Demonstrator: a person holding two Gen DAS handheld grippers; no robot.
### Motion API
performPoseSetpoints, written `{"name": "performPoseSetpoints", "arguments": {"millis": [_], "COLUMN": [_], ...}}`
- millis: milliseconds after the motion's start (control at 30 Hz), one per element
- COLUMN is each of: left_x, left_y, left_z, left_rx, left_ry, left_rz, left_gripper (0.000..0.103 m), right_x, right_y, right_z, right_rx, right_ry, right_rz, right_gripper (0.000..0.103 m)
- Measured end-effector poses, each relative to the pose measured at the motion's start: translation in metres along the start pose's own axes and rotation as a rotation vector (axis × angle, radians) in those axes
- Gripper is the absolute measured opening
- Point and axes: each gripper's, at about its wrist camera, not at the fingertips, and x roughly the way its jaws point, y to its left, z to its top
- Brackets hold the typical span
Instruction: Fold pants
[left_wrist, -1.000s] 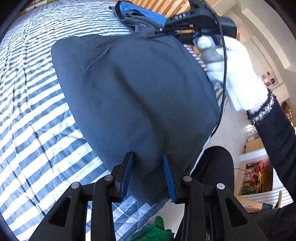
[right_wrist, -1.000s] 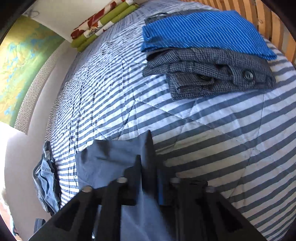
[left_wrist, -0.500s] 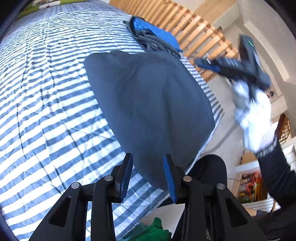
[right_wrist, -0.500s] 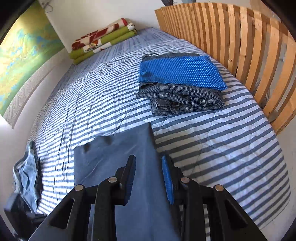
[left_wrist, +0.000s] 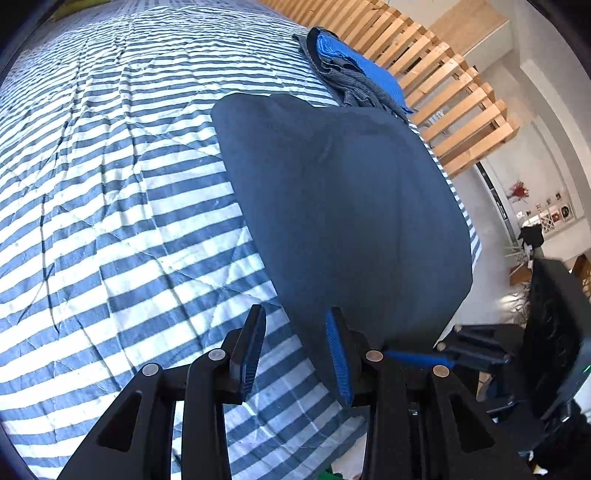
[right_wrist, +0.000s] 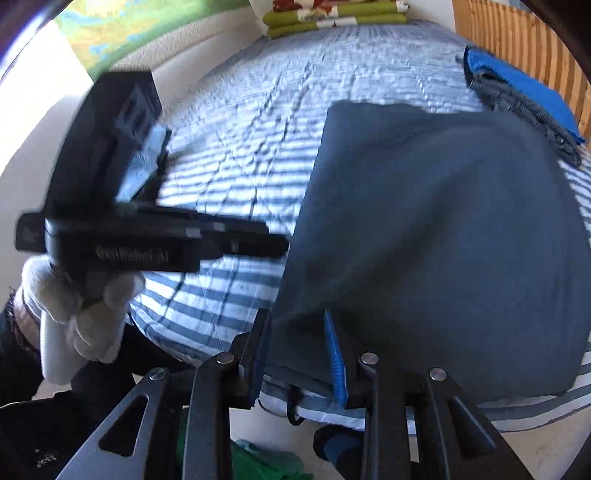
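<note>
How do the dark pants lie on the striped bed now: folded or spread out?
Folded. The dark pants form one compact rounded panel on the striped quilt; no separate legs or waistband show.

Matt dark cloth pants (left_wrist: 343, 206) on quilted striped bedspread (left_wrist: 122, 192); slatted, seemingly unvarnished wooden headboard (left_wrist: 443, 92).

A striped bed (left_wrist: 122, 192) carries dark folded pants (left_wrist: 343, 206) near its edge. Beyond the pants lies a stack of folded clothes (left_wrist: 354, 77); rolled blankets (right_wrist: 332, 18) lie farther off.
</note>
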Motion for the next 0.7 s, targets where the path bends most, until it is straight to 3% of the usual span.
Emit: {"name": "performPoseSetpoints", "arguments": {"millis": [100,200,400,567,600,700], "left_x": [-0.004,-0.004,-0.006,0.005,0.01,0.026], "left_y": [0.007,0.011,0.001,0.002,0.002,0.002], "left_z": [0.004,0.009,0.048,0.087,0.095,0.112], "left_rx": [-0.007,-0.025,-0.037,-0.068,-0.064,-0.044], "left_ry": [-0.014,-0.029,-0.099,-0.136,-0.134,-0.125], "left_rz": [-0.008,-0.016,-0.037,-0.033,-0.023,0.097], "left_gripper": [0.036,0.036,0.036,0.036,0.036,0.036], "right_x": [0.008,-0.014,-0.067,-0.066,-0.062,-0.048], "right_y": [0.002,-0.003,-0.035,-0.091,-0.094,-0.117], "right_z": [-0.015,-0.016,0.008,0.033,0.032,0.029], "right_rx": [-0.078,-0.07,0.032,0.214,0.237,0.282], "right_ry": [0.064,0.061,-0.135,-0.214,-0.209,-0.168], "right_rz": [-0.068,-0.019,-0.061,-0.107,-0.101,-0.108], "right_gripper": [0.02,0.021,0.025,0.026,0.026,0.026]}}
